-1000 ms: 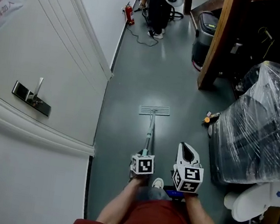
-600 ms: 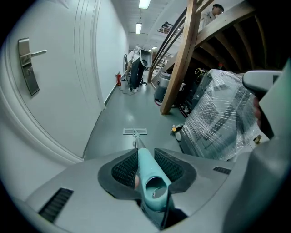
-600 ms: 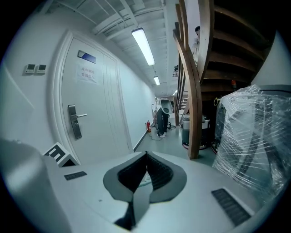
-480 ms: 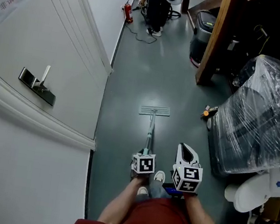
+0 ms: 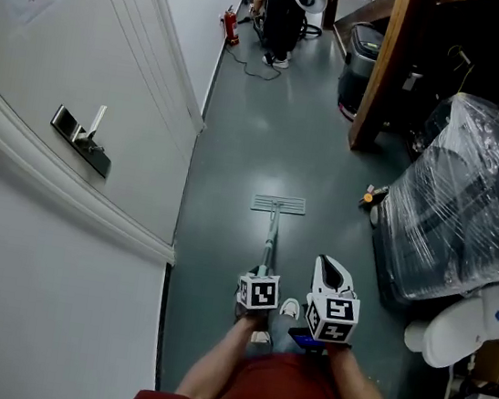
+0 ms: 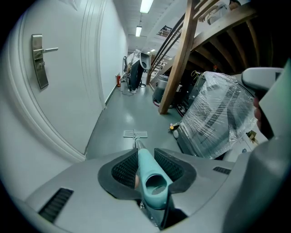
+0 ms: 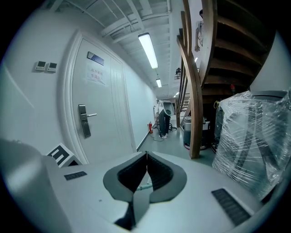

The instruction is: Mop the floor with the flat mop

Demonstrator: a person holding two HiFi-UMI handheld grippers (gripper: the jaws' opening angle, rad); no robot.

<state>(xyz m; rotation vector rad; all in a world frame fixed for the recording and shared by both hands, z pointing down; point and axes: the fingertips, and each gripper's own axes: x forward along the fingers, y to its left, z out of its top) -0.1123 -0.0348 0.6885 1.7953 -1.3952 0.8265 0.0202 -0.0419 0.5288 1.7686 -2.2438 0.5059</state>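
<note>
On floor (image 5: 240, 137), flat mop (image 5: 269, 238) points ahead

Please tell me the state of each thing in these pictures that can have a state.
Grey flat mop with teal handle: head flat on the floor, pole slanted.
Left claw: shut on the mop handle.
Right claw: shut, holding nothing.
White door: closed, lever level.
Bulky dark object: wrapped in clear film.
Ceiling strip light: lit.
</note>
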